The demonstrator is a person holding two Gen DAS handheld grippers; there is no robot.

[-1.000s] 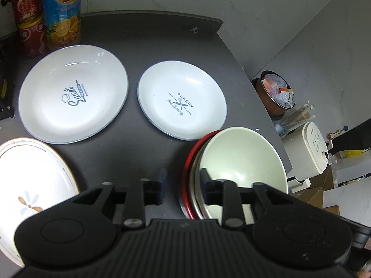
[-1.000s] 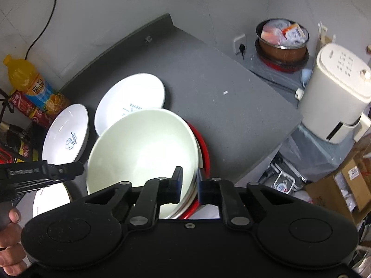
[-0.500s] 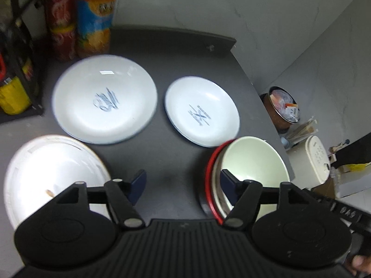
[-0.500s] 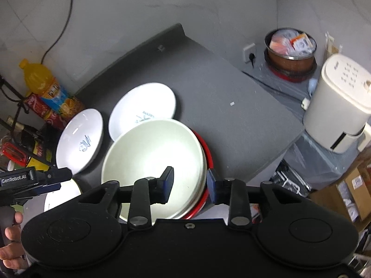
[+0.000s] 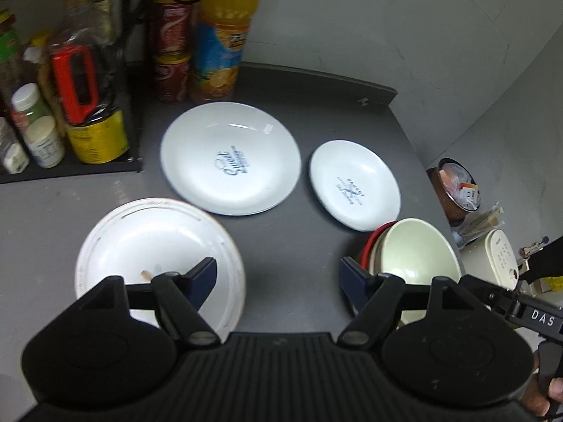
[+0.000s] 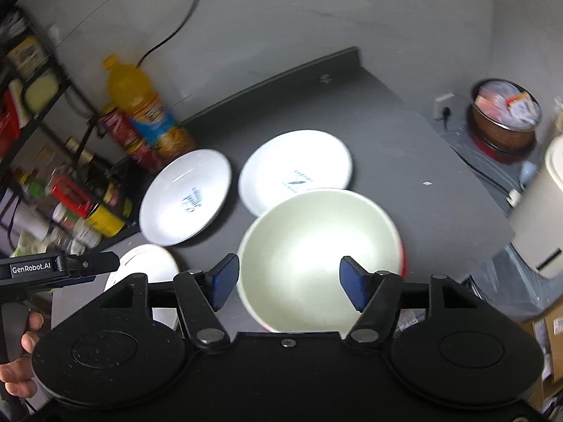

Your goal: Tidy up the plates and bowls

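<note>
A pale green bowl sits nested in a red-rimmed bowl near the counter's right edge. My right gripper hovers above it, jaws opening, pads clear of the rim, nothing held. My left gripper is raised over bare counter between a gold-rimmed white plate and the bowl stack; its jaws are opening too and hold nothing. Further back lie a large white "Sweet" plate and a smaller white "Bakery" plate.
An orange juice bottle and red cans stand at the back wall. A black rack with jars and tins fills the back left. Beyond the dark counter's right edge are a white appliance and a pot of packets.
Both grippers were closed around the bowl stack's rim and have let go, jaws spreading wide. Both have lifted and pulled back; the left has also moved to the left.
</note>
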